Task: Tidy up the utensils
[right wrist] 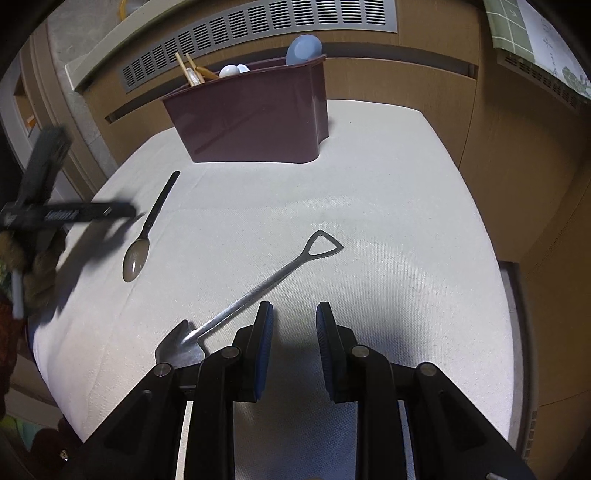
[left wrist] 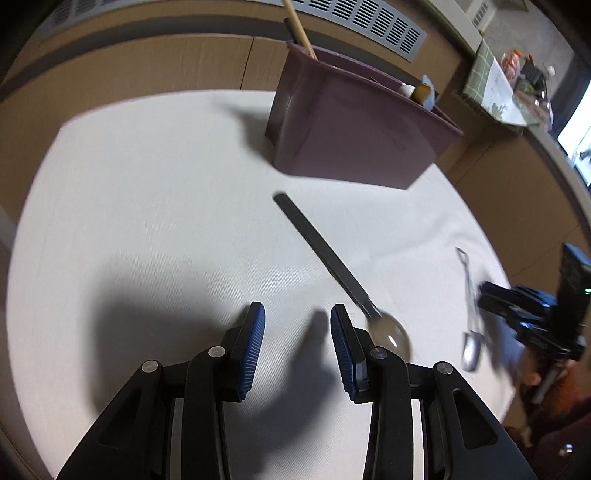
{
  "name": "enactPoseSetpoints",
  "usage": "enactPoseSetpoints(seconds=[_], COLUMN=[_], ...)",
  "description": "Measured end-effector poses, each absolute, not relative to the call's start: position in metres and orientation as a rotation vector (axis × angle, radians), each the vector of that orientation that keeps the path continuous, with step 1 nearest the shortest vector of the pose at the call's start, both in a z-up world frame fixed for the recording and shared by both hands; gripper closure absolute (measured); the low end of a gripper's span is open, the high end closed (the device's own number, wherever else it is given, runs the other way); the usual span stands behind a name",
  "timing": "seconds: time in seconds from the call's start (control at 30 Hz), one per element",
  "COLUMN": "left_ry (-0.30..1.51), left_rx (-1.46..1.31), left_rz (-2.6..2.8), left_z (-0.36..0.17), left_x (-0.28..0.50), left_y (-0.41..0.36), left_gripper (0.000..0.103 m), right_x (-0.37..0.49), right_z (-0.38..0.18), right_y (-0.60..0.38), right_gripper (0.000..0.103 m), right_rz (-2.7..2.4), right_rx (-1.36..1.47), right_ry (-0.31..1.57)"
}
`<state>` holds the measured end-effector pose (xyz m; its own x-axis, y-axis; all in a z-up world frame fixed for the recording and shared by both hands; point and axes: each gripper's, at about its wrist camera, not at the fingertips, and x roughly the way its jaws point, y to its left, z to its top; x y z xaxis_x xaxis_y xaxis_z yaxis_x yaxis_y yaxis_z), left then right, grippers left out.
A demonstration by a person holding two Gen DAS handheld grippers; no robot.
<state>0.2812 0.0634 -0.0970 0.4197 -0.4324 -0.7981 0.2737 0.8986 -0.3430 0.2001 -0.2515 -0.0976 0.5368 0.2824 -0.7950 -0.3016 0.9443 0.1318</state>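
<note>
A maroon utensil holder (left wrist: 354, 125) stands at the far side of the white mat (left wrist: 147, 206); it also shows in the right wrist view (right wrist: 255, 118), with chopsticks and pale spoons inside. A dark-handled spoon (left wrist: 332, 262) lies on the mat, its bowl just right of my open, empty left gripper (left wrist: 297, 314). It shows in the right wrist view (right wrist: 147, 232) too. A shovel-shaped metal spoon (right wrist: 251, 295) lies just left of my open, empty right gripper (right wrist: 293, 314). In the left wrist view the shovel spoon (left wrist: 471, 310) lies beside the right gripper (left wrist: 517, 302).
The mat (right wrist: 369, 221) lies on a brown wooden surface (left wrist: 110, 74). A grey vent grille (right wrist: 258, 33) runs behind the holder. Clutter sits on a side counter (left wrist: 517, 85) at the far right. The left gripper's body (right wrist: 55, 214) shows at the left edge.
</note>
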Motion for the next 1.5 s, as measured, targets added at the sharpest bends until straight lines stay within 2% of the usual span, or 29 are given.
enactPoseSetpoints(seconds=[0.17,0.33,0.47,0.67,0.77,0.83,0.93,1.17,1.33,1.5], left_ry=[1.045,0.949,1.040,1.072,1.095,1.104,1.100,1.040,0.965,0.973], left_rx=[-0.224,-0.118,-0.051,-0.137,-0.189,-0.229,-0.236,0.119,0.431,0.406], left_rz=[-0.416,-0.545,-0.544,-0.544,-0.555,-0.545,-0.546,-0.645,-0.683,-0.609], left_z=[-0.097,-0.076,-0.095,-0.098,-0.100,-0.104,-0.105,-0.099,-0.098,-0.095], left_x=[0.277,0.295,0.341,0.353,0.330,0.306,0.271,0.193,0.167,0.187], left_y=[0.049,0.007,-0.020,0.016,0.044,0.061,0.075,0.048,-0.007,-0.030], left_gripper=[0.065,0.065,0.065,0.068,0.068,0.068,0.068,0.067,0.066,0.062], right_x=[0.203,0.196,0.193,0.186,0.185,0.186,0.188,0.185,0.186,0.188], right_z=[-0.099,-0.099,-0.100,-0.100,-0.100,-0.100,-0.100,-0.099,-0.097,-0.096], right_y=[-0.246,-0.242,-0.239,-0.236,-0.234,-0.227,-0.222,-0.229,-0.229,-0.229], right_gripper=[0.076,0.075,0.074,0.072,0.063,0.051,0.049,0.049,0.049,0.050], right_rz=[0.325,0.318,0.291,0.300,0.325,0.351,0.355,0.378,0.367,0.353], right_rx=[-0.017,-0.062,-0.060,-0.107,-0.118,-0.162,-0.187,-0.139,-0.117,-0.090], right_ry=[0.944,0.921,0.893,0.886,0.899,0.918,0.939,0.922,0.941,0.958])
